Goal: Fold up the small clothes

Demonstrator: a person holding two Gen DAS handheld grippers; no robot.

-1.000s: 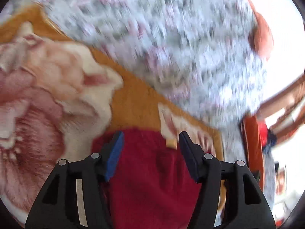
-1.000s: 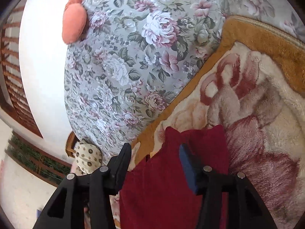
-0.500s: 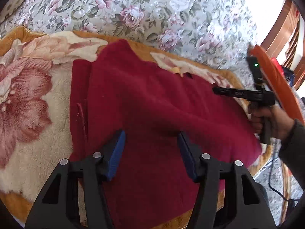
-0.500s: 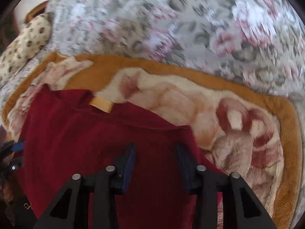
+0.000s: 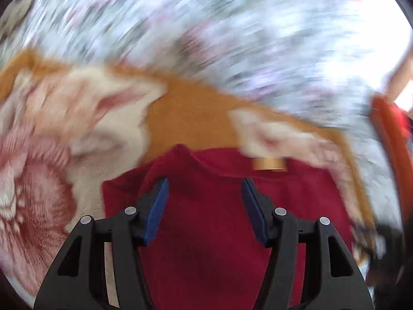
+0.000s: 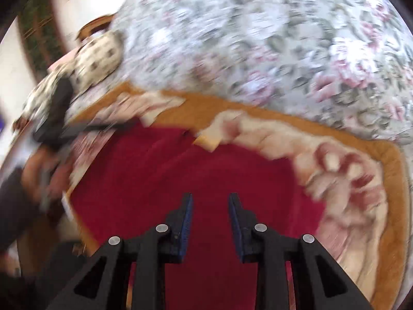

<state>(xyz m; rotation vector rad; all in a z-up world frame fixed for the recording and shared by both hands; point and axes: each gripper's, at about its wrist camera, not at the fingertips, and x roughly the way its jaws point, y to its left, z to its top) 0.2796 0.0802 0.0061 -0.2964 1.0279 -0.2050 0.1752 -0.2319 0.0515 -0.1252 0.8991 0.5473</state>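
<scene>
Spotted pillow [image 6: 95, 59], blurred, perhaps, only beyond right tool [image 6: 210, 199].

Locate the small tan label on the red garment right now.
In the left wrist view the tan label sits at the red garment's far edge, right of centre, against the plush floral blanket, beyond the left gripper.

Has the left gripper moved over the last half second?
Yes. The left gripper has swung forward toward the red garment's tan label.
</scene>
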